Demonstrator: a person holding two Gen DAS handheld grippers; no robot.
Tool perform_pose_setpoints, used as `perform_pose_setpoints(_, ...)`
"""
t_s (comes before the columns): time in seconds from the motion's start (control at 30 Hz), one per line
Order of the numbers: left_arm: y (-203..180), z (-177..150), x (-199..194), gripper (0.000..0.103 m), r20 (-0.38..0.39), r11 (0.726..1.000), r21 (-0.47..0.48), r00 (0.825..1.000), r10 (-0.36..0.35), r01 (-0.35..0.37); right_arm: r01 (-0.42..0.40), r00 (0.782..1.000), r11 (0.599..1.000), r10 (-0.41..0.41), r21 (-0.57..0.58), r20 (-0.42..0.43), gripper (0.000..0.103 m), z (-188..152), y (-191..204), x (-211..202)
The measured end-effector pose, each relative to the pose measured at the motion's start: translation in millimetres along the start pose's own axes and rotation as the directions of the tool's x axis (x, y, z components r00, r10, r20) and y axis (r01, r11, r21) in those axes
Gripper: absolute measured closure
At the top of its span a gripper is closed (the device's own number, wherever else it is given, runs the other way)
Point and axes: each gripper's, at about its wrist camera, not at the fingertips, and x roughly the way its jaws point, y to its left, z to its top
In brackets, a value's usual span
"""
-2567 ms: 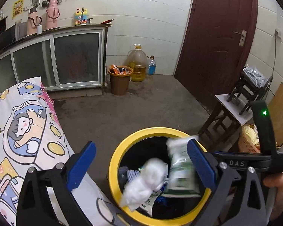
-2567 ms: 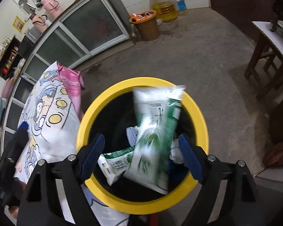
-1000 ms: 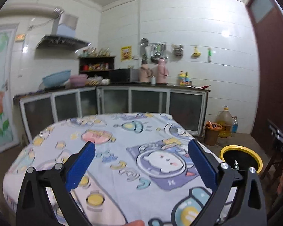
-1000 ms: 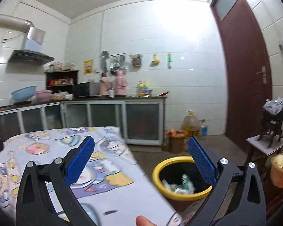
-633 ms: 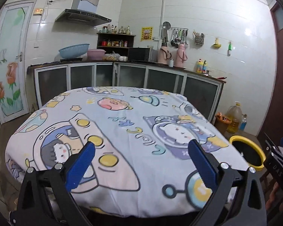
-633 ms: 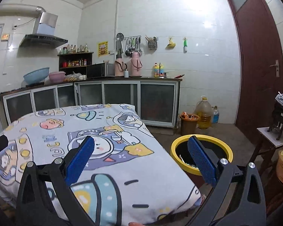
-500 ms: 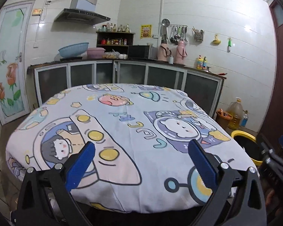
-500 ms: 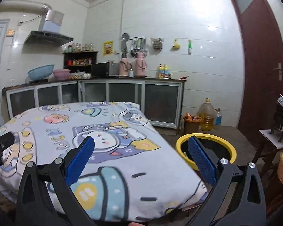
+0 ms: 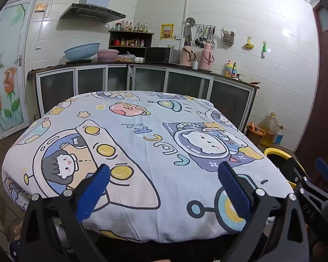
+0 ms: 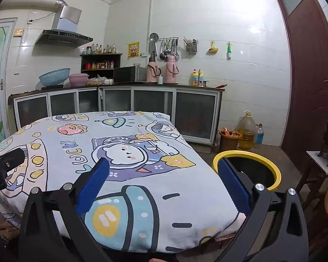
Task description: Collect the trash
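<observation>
Both hand-held grippers, left [image 9: 164, 187] and right [image 10: 164, 184], gape empty over the tablecloth [image 9: 142, 135]

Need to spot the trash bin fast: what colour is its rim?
Yellow rim on the trash bin, black inside; clearest in the right wrist view.

tablecloth [image 9: 142, 144]: matt printed cloth; bin [image 10: 271, 163]: smooth yellow plastic rim; wall tiles [image 10: 240, 21]: glossy

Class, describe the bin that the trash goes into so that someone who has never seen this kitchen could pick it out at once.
Start at the big table with the cartoon spaceman cloth; on the floor just off its right-hand edge, towards the dark red door, stands the trash bin. Its bright yellow rim around a black inside sets it apart from the smaller brown bucket by the cabinets.
</observation>
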Motion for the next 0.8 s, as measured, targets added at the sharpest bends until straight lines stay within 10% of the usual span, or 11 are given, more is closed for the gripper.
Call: perform_pose_setpoints(0.8,-1.9,-0.7,4.2,0.008,-0.024,1.000,-0.001,1.000,-0.017,0.017,-0.013,1.000,1.000,0.013,-0.006,-0.022,0.008,-2.5,0.9,7.8)
